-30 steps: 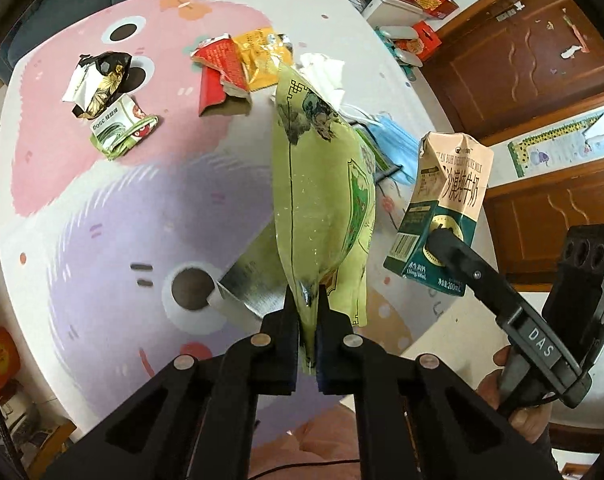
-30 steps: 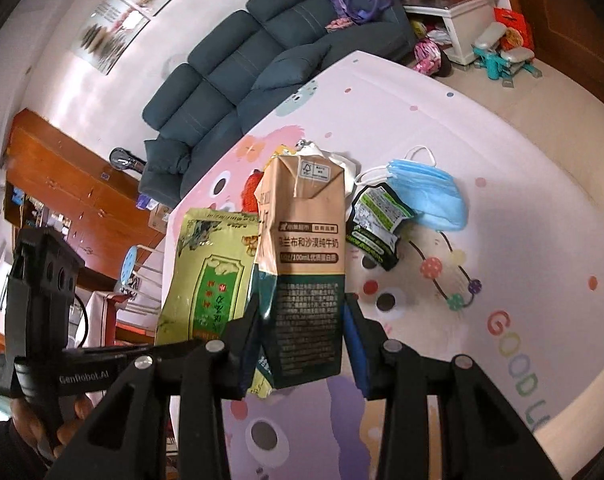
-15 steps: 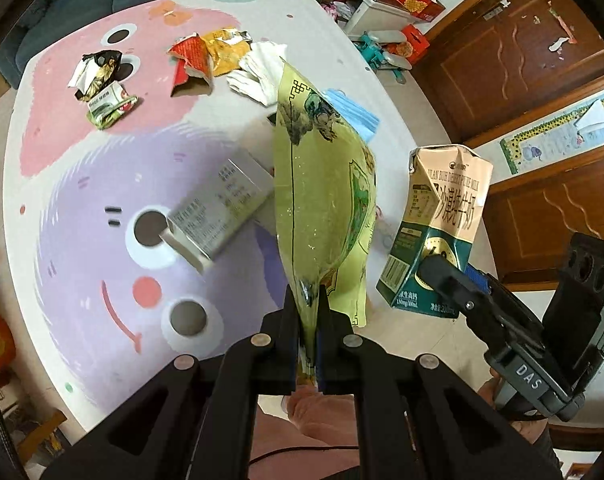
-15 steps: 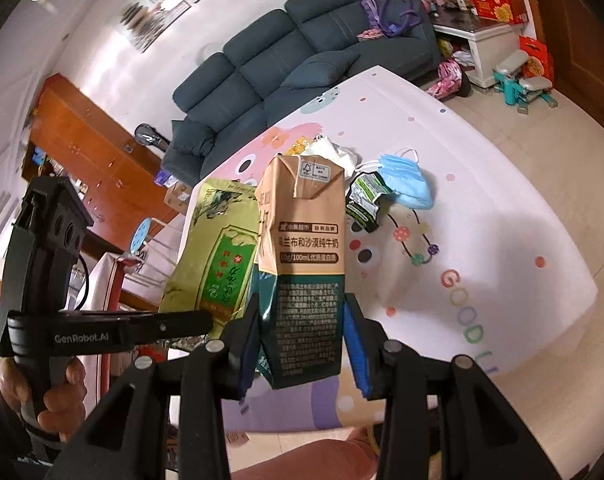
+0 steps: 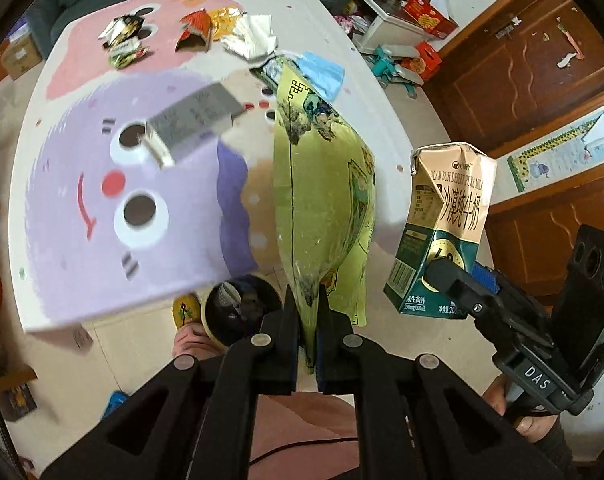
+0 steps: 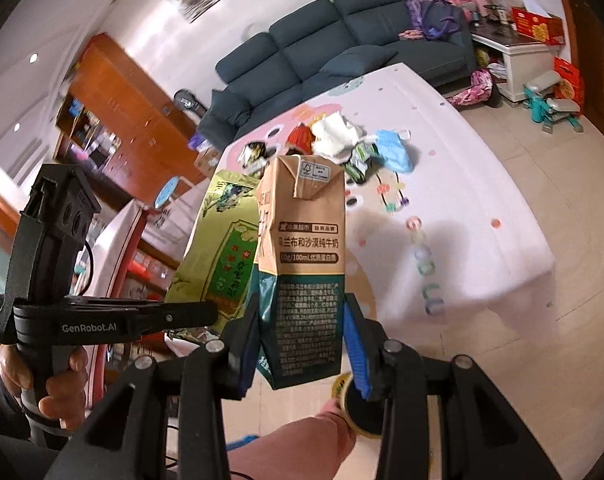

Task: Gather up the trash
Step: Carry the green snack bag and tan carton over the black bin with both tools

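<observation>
Your left gripper (image 5: 306, 322) has its fingers squeezed tight on the green bag (image 5: 322, 184). Your right gripper (image 6: 302, 354) has its fingers clamped on the milk carton (image 6: 302, 276). Both hang in the air by the counter (image 5: 81, 264) edge, near a small bin (image 5: 237, 312). Wrappers (image 5: 123, 42), tissue (image 5: 251, 36), a blue mask (image 5: 322, 74) and a grey box (image 5: 193, 118) are left on the counter.

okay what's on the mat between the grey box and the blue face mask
In the left wrist view, between the grey box and the blue face mask, a dark green wrapper lies on the printed mat.
</observation>
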A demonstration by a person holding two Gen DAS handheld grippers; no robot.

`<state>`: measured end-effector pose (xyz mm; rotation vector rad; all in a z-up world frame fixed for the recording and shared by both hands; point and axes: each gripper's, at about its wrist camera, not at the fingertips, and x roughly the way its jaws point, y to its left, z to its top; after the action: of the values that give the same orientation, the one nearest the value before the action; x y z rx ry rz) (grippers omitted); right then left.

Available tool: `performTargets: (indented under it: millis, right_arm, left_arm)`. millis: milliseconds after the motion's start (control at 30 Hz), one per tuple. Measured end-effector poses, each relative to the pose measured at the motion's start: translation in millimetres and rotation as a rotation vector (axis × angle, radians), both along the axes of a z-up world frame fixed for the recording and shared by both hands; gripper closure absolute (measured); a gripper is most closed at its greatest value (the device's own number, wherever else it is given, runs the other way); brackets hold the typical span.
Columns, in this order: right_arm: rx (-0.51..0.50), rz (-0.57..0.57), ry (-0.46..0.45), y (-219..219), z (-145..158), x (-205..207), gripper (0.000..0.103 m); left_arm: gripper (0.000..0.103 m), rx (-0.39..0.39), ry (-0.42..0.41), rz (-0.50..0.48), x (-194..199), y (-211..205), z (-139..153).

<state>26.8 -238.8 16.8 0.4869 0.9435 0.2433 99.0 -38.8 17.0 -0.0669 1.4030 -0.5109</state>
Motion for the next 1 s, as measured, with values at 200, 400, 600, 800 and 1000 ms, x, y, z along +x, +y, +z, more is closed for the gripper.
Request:
performTargets:
  millis: [200, 400, 600, 800, 1000]
  right_arm:
    - [0.005, 0.065, 0.039, -12, -20, -34, 0.065]
    - [0.011, 0.092, 0.128, -18, -58, -59, 0.065]
    - [0.025, 0.078, 0.233, -17, -106, -73, 0.065]
    - [0.034, 0.033, 0.346, -6, -166, -76, 0.065]
    - [-0.008, 0.003, 0.447, 13, -240, -69, 0.065]
  left_arm:
    - [0.099, 0.067, -0.001, 0.019, -47, -7, -20]
    - [0.099, 0.151, 0.035, -0.009, -77, -17, -51]
    - [0.099, 0.206, 0.111, -0.047, -90, -21, -95]
    - [0.099, 0.226, 0.234, -0.057, -94, -19, -162]
    - [0.099, 0.251, 0.321, -0.04, -88, -13, -241]
